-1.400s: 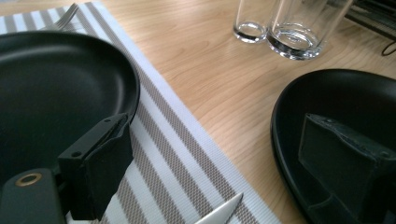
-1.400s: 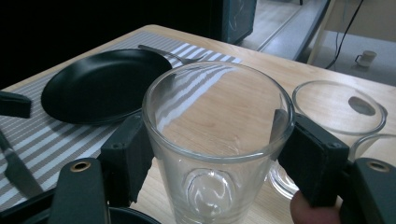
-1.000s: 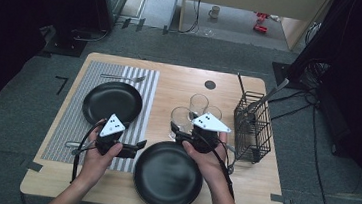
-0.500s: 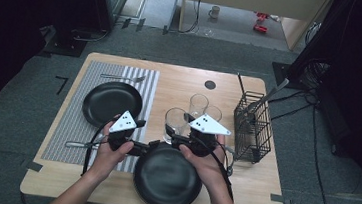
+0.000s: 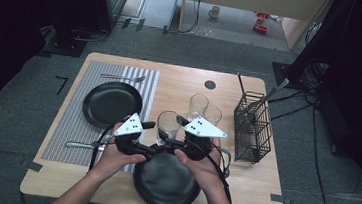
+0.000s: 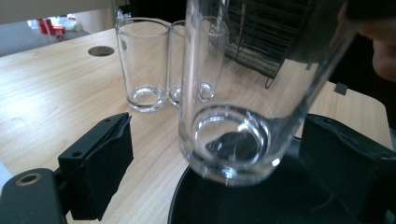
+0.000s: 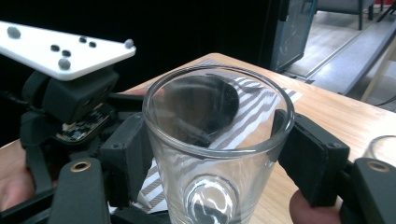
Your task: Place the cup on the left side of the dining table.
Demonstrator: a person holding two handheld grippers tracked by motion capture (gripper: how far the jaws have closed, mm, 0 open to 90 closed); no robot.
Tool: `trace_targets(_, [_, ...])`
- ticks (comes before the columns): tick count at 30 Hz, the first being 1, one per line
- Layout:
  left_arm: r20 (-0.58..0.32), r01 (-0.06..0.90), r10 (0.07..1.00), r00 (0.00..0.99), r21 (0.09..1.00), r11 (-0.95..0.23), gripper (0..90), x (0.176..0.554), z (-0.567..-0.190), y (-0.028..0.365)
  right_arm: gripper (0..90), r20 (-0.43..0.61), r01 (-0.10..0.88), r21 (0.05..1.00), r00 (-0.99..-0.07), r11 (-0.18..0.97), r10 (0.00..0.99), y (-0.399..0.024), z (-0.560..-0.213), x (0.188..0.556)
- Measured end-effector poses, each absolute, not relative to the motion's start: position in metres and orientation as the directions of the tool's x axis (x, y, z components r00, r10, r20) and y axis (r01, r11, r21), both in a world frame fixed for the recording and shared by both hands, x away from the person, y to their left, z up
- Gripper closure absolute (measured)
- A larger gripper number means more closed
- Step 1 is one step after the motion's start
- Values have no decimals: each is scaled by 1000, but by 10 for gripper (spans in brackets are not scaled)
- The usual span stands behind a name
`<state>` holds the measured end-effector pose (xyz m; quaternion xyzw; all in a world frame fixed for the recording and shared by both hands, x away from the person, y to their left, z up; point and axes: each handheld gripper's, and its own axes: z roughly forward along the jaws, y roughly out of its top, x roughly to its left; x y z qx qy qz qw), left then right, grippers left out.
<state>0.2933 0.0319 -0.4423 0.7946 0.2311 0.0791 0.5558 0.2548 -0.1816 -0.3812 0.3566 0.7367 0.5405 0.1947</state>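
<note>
The wooden table (image 5: 180, 89) carries a striped placemat (image 5: 74, 122) on its left side with a black plate (image 5: 111, 103) on it, and a second black plate (image 5: 163, 183) sits at the near edge, right in front of the person. A black wire rack (image 5: 252, 126) stands at the right. Two empty glasses (image 5: 204, 110) wait just left of the rack, touching or nearly so.

The glass being handled (image 5: 168, 125) is held upright above the far rim of the near plate, between the two tools. The right gripper (image 5: 177, 143) is clamped on it near the rim; in the right gripper view its black pads (image 7: 133, 158) press both sides of the glass (image 7: 217, 154). The left gripper (image 5: 147, 149) has its jaws apart around the base: in the left gripper view the pads (image 6: 109, 163) stand clear of the glass (image 6: 243, 107) on either side.

To my eye this looks like a handover or a two-handed steadying. Done well, the left jaws should close low on the base, square to the wall, before the right lets go. Glass is slick and the grip near the rim is top-heavy, so keep it upright and well above the plate, and move slowly to avoid clinking the two glasses beyond.
</note>
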Motion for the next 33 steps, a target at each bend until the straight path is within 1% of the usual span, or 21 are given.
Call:
trace_targets(1, [-130, 274, 448, 885, 922, -272, 146, 293, -442, 32, 295, 101, 318, 934, -673, 163, 733, -180, -382, 254])
trace_targets(2, [-127, 266, 440, 889, 925, -271, 151, 293, -442, 31, 296, 99, 316, 934, -677, 166, 730, -179, -382, 254])
trace_targets(6, [-118, 238, 412, 904, 937, -254, 230, 292, -441, 29, 296, 97, 316, 933, -684, 173, 723, -176, -384, 253])
trace_targets(7, [-113, 229, 404, 908, 940, -253, 279, 292, -441, 29, 296, 97, 316, 933, -683, 173, 724, -176, -384, 253])
trace_targets(8, [-100, 219, 408, 908, 942, -255, 304, 291, -441, 29, 296, 98, 316, 933, -682, 172, 725, -176, -384, 253])
trace_targets(10, [-91, 208, 393, 915, 941, -267, 315, 290, -441, 28, 295, 110, 325, 931, -683, 165, 722, -178, -384, 254])
trace_targets(15, [-63, 184, 397, 916, 944, -275, 325, 288, -442, 29, 290, 120, 333, 929, -688, 164, 716, -178, -385, 254])
trace_targets(19, [-25, 155, 381, 924, 936, -315, 325, 284, -443, 25, 245, 123, 313, 940, -681, 134, 722, -177, -384, 254])
trace_targets(20, [-21, 152, 378, 926, 935, -322, 325, 283, -444, 24, 247, 126, 312, 941, -681, 130, 721, -177, -383, 254])
trace_targets(23, [-35, 164, 382, 923, 936, -311, 325, 282, -445, 23, 285, 119, 313, 939, -684, 142, 719, -175, -383, 255])
trace_targets(27, [-40, 169, 383, 923, 936, -309, 324, 283, -446, 23, 290, 132, 325, 936, -680, 134, 721, -176, -384, 256])
trace_targets(33, [-74, 193, 366, 928, 934, -300, 315, 284, -445, 22, 293, 92, 298, 940, -686, 164, 721, -173, -384, 253])
